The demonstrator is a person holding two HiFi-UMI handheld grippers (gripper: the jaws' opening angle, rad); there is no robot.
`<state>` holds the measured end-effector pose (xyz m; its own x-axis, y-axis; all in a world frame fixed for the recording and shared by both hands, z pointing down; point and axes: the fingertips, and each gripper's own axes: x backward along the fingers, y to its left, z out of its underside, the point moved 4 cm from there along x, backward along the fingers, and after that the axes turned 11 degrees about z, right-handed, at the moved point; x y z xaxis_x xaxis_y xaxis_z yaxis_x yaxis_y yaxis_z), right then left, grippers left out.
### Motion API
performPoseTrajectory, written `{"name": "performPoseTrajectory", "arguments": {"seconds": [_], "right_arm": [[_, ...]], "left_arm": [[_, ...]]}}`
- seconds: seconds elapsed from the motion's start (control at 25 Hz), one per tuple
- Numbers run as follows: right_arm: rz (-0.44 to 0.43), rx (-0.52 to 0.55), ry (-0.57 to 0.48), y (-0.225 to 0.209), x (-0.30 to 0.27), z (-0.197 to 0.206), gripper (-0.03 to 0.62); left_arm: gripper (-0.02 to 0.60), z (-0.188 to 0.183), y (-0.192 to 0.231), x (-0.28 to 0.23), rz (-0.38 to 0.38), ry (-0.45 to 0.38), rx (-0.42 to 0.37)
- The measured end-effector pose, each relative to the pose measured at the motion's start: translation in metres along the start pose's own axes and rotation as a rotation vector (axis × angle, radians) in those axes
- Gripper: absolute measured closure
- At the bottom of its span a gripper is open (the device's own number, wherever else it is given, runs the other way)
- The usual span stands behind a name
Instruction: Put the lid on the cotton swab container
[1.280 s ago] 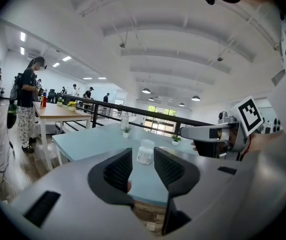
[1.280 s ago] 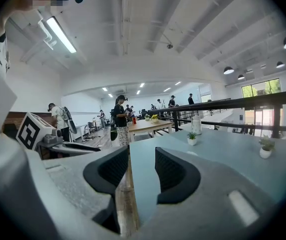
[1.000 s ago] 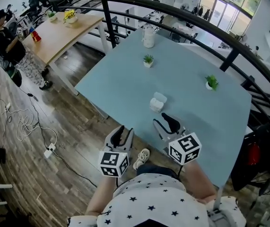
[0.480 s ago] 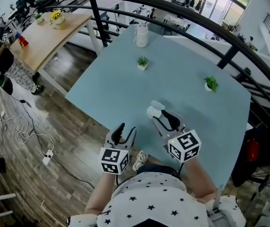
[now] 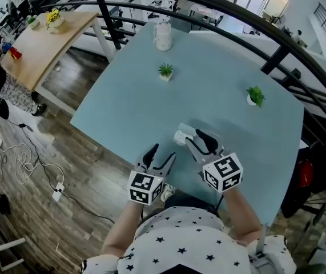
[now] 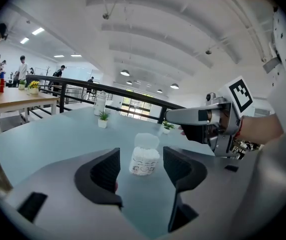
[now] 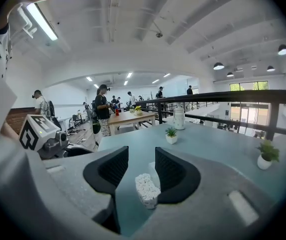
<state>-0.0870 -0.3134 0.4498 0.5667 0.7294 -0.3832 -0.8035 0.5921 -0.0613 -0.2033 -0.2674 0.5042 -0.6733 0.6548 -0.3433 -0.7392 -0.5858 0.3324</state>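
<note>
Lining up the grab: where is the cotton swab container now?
Head view: the cotton swab container stands on the blue table near the person's edge, close by the right gripper.

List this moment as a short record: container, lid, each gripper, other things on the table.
container: upright on table, swabs showing
lid: not on; stands open at container's far edge
left gripper: open, jaws have just been opening, nothing between them; container ahead, in line with gap
right gripper: open, container close by its jaws, not gripped
others: left plant, right plant, jug
</note>
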Motion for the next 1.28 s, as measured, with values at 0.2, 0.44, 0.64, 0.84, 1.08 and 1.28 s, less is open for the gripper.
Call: {"name": "performPoseTrajectory", "arguments": {"seconds": [0.2, 0.44, 0.64, 0.84, 1.08, 1.28], "right_arm": [[0.012, -0.011, 0.027, -0.011, -0.010, 0.009, 0.444], [0.014, -0.021, 0.064, -0.022, -0.021, 0.020, 0.444], [0.001, -0.027, 0.092, -0.026, -0.030, 0.027, 0.444], [-0.001, -0.039, 0.106, -0.030, -0.038, 0.032, 0.444], [-0.007, -0.052, 0.107, -0.034, -0.042, 0.033, 0.444], [-0.013, -0.051, 0.114, -0.036, -0.044, 0.036, 0.444]], "left_arm": [[0.315, 0.011, 0.002, -0.026, 0.049, 0.061, -0.013], [0.278, 0.023, 0.007, -0.054, 0.084, 0.130, -0.036], [0.264, 0.031, 0.011, -0.076, 0.115, 0.185, -0.086], [0.253, 0.038, 0.012, -0.094, 0.116, 0.220, -0.140], [0.253, 0.038, 0.015, -0.108, 0.106, 0.240, -0.189], [0.259, 0.041, 0.017, -0.109, 0.101, 0.247, -0.207]]}}
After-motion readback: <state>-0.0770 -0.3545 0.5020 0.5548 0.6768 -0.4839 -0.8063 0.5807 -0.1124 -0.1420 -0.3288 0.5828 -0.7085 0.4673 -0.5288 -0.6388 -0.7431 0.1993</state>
